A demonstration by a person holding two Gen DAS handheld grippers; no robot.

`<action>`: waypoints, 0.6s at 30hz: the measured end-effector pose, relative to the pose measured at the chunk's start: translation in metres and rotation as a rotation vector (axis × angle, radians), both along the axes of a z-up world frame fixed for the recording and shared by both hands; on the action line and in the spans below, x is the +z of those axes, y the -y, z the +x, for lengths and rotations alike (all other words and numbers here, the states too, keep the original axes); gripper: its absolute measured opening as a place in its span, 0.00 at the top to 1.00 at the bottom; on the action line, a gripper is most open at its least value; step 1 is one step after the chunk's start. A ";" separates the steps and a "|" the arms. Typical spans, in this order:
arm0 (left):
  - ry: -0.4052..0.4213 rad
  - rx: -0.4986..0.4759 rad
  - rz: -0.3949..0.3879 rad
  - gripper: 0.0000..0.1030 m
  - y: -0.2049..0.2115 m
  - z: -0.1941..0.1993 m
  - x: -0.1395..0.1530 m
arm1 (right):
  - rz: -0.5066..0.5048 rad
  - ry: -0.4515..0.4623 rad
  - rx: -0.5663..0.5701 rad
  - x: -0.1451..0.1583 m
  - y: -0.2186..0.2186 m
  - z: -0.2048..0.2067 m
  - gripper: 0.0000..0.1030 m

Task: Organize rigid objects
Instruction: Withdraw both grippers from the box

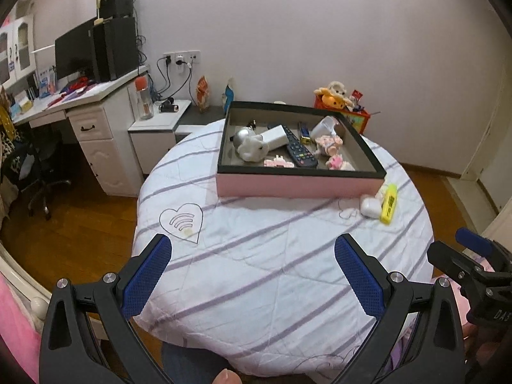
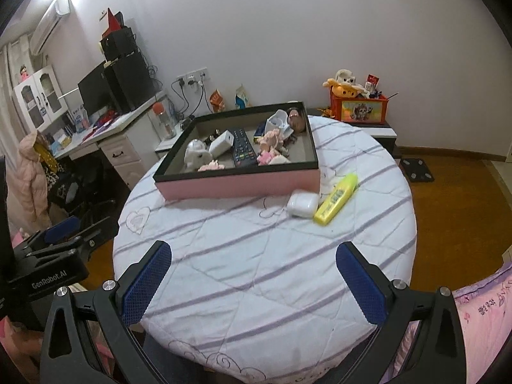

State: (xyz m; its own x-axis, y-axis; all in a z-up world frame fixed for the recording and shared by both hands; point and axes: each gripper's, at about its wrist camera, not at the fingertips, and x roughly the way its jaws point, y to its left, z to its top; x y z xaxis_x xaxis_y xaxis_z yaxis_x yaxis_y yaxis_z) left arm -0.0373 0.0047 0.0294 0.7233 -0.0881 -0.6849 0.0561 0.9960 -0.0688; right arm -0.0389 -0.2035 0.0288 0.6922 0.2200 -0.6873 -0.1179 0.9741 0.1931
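A pink box with a black rim [image 1: 297, 185] [image 2: 243, 184] sits at the far side of the round cloth-covered table [image 1: 256, 272] [image 2: 256, 256]. Inside lie a black remote [image 1: 299, 152] [image 2: 243, 152], a white charger block [image 1: 276, 137] [image 2: 220, 144], a white plush toy [image 1: 252, 148] [image 2: 196, 156], a white cup [image 1: 323, 128] and small pink toys. Outside, by the box's right corner, rest a white earbud case [image 1: 369, 206] [image 2: 302, 204] and a yellow highlighter [image 1: 388, 203] [image 2: 336, 198]. My left gripper [image 1: 252, 275] and right gripper [image 2: 252, 278] hover open over the near table, holding nothing.
A white desk [image 1: 80, 105] with a monitor and an office chair [image 1: 41, 172] stand to the left. A low cabinet holds a red-capped bottle [image 1: 144, 99]. An orange toy box [image 2: 361, 108] stands behind the table. Wooden floor surrounds the table; a pink bedspread [image 2: 480, 313] lies at near right.
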 end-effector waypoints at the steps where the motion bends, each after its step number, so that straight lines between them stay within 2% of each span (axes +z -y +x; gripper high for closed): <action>1: 0.001 -0.001 -0.001 0.00 0.000 -0.001 0.000 | 0.001 0.002 -0.001 0.001 0.001 -0.001 0.00; 18: 0.006 0.006 -0.010 0.00 -0.003 -0.006 0.002 | 0.002 0.011 -0.029 0.001 0.009 -0.007 0.00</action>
State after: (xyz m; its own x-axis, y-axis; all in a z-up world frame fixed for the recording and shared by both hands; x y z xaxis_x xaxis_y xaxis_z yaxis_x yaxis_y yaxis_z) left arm -0.0430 0.0081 0.0316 0.7281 -0.0908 -0.6794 0.0505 0.9956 -0.0789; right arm -0.0458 -0.2125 0.0300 0.7056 0.2012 -0.6795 -0.0921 0.9768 0.1935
